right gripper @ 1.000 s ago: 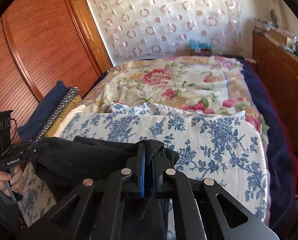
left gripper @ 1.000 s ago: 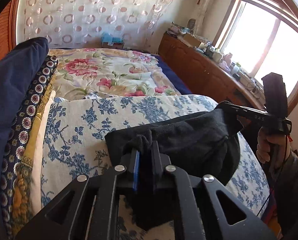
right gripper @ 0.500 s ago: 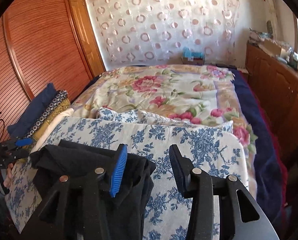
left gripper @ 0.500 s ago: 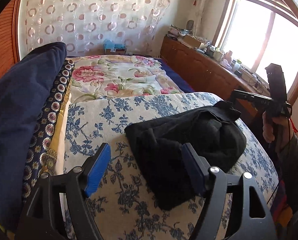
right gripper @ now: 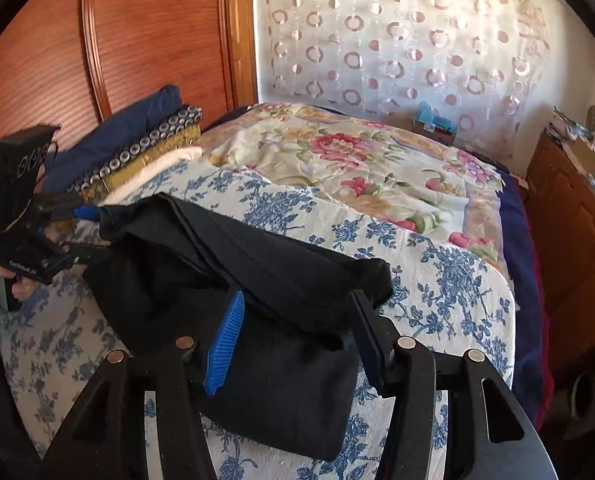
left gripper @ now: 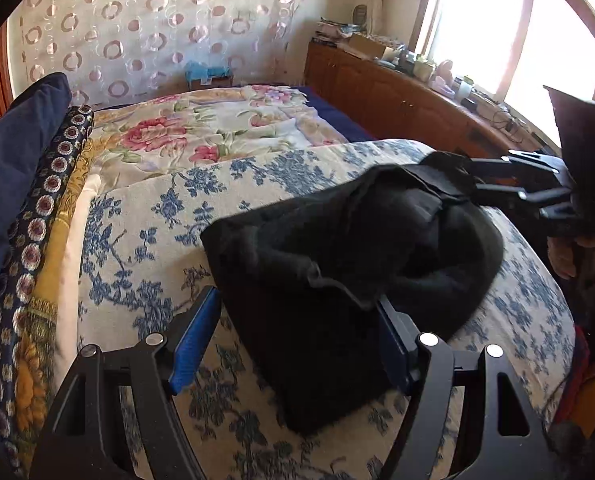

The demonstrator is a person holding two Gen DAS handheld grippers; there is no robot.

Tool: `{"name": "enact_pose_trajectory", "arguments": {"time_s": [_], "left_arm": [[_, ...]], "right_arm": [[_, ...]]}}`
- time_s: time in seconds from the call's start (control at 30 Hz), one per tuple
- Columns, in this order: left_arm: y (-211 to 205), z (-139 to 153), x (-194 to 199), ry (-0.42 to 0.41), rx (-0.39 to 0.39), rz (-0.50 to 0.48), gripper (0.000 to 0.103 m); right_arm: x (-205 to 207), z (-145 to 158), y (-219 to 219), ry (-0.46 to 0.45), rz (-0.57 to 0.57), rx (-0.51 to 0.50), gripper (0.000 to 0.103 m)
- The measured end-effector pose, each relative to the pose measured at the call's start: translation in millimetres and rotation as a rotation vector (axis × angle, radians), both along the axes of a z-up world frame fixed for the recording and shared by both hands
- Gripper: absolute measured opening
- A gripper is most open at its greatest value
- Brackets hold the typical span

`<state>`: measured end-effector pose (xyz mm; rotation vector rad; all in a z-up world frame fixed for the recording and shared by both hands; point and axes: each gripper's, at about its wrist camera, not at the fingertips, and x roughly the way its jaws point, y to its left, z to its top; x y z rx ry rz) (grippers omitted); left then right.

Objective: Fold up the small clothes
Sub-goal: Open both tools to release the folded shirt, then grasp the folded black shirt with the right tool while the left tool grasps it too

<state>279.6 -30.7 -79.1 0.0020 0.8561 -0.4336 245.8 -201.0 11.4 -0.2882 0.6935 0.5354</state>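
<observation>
The left gripper (left gripper: 297, 336) has its jaws spread wide around the near-left end of the black garment (left gripper: 337, 264), which lies in a loose heap on the blue-flowered blanket (left gripper: 145, 240) across the bed's near edge. Soft, light and floppy, it will likely sag, so pinch a doubled hem. The right gripper (right gripper: 293, 336) is likewise wide open around the garment's right end.

Both wrist views close, sharing black garment (left gripper: 349, 264).
</observation>
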Motion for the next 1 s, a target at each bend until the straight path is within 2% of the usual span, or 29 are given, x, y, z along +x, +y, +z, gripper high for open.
{"name": "enact_pose_trajectory", "arguments": {"time_s": [0.1, 0.2, 0.3, 0.43, 0.6, 0.8, 0.87, 1.0], "left_arm": [[3.8, 1.2, 14.2, -0.028, 0.006, 0.051, 0.074], [12.8, 4.1, 29.9, -0.050, -0.022, 0.114, 0.074], [19.9, 6.8, 48.0, -0.080, -0.014, 0.182, 0.074], [28.6, 0.5, 68.4, -0.061, 0.029, 0.262, 0.074], [34.8, -9.5, 74.3, -0.024, 0.031, 0.274, 0.074], [29.1, -14.7, 72.2, -0.022, 0.048, 0.257, 0.074], [28.5, -13.2, 71.3, -0.026, 0.053, 0.254, 0.074], [28.3, -4.4, 63.5, -0.042, 0.047, 0.246, 0.074]], "right_arm": [[15.7, -6.4, 6.4, -0.004, -0.024, -0.080, 0.056], [31.4, -2.6, 1.0, -0.013, -0.052, -0.090, 0.056], [49.9, 2.4, -2.2, -0.043, -0.116, -0.106, 0.056], [65.5, 13.9, -19.8, -0.051, -0.227, -0.043, 0.056], [49.7, 24.8, -24.3, -0.057, -0.185, 0.001, 0.056], [28.0, 32.5, -52.2, -0.105, -0.224, 0.093, 0.056], [23.5, 29.3, -49.5, -0.086, -0.178, 0.094, 0.056], [22.7, 2.9, -34.3, 0.011, -0.064, 0.022, 0.056]]}}
